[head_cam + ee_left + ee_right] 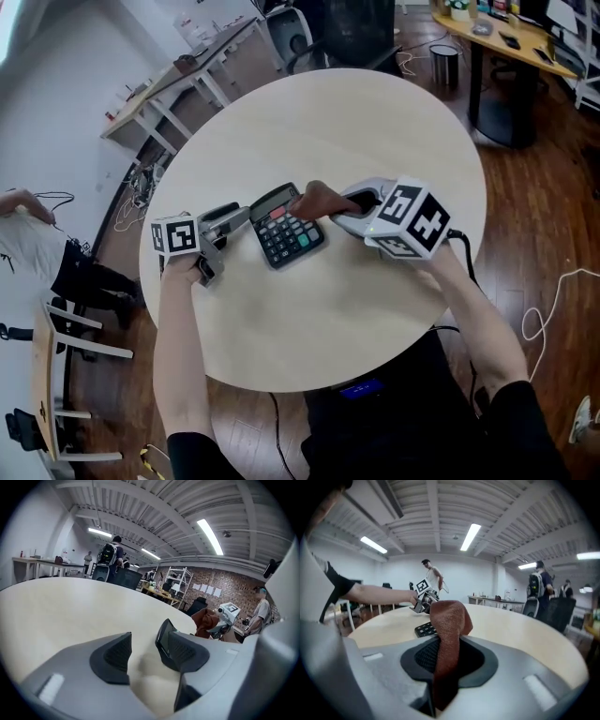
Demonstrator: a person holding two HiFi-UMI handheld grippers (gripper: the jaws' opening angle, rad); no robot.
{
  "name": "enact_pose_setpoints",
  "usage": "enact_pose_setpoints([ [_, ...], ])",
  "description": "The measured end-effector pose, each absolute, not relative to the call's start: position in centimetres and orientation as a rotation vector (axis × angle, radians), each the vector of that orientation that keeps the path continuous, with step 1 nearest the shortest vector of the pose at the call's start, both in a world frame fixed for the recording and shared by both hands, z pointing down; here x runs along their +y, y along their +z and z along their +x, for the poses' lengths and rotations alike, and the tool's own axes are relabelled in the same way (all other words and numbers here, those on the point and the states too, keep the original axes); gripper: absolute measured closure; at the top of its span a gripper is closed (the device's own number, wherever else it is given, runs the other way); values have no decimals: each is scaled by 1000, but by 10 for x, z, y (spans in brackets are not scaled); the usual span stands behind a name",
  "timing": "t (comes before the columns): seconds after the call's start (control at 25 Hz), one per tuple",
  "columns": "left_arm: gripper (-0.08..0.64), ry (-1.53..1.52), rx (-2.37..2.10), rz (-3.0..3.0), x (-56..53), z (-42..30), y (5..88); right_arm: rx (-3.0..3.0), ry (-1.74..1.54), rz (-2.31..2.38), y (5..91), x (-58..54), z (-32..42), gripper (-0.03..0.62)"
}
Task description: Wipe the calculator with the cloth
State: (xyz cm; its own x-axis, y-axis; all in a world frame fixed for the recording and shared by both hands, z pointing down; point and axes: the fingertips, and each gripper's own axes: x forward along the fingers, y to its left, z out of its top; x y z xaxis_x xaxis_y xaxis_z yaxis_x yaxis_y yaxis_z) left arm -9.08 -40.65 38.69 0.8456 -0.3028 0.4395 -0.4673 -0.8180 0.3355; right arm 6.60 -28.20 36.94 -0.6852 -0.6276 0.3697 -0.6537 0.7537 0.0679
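My right gripper (354,203) is clamped on a rust-brown terry cloth (319,199). In the right gripper view both jaws press on the fabric (449,620), which stands up in a fold above them. The cloth's free end hangs over the top right corner of the dark rectangular calculator with grey keys (286,230). The calculator lies flat near the middle of the round pale wooden table (375,131), turned at an angle to me.

My left gripper (234,217) sits just beside the calculator's left edge with its jaws apart and holding nothing. In the left gripper view I see bare tabletop between the pads (117,653), and the calculator's raised edge (164,637) just past the right-hand one. I cannot tell if they touch.
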Motion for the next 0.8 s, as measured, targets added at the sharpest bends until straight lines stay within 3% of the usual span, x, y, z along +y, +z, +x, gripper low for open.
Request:
enact_pose_setpoints([
  [0.28, 304, 522, -632, 2604, -408, -93, 385, -2143, -355, 687, 372, -350, -18, 508],
  [0.52, 314, 584, -664, 2689, -405, -90, 391, -2070, -366, 510, 396, -319, -29, 508],
  [0.8, 318, 636, -604, 2662, -406, -90, 392, -2175, -261, 183, 411, -203, -25, 508],
])
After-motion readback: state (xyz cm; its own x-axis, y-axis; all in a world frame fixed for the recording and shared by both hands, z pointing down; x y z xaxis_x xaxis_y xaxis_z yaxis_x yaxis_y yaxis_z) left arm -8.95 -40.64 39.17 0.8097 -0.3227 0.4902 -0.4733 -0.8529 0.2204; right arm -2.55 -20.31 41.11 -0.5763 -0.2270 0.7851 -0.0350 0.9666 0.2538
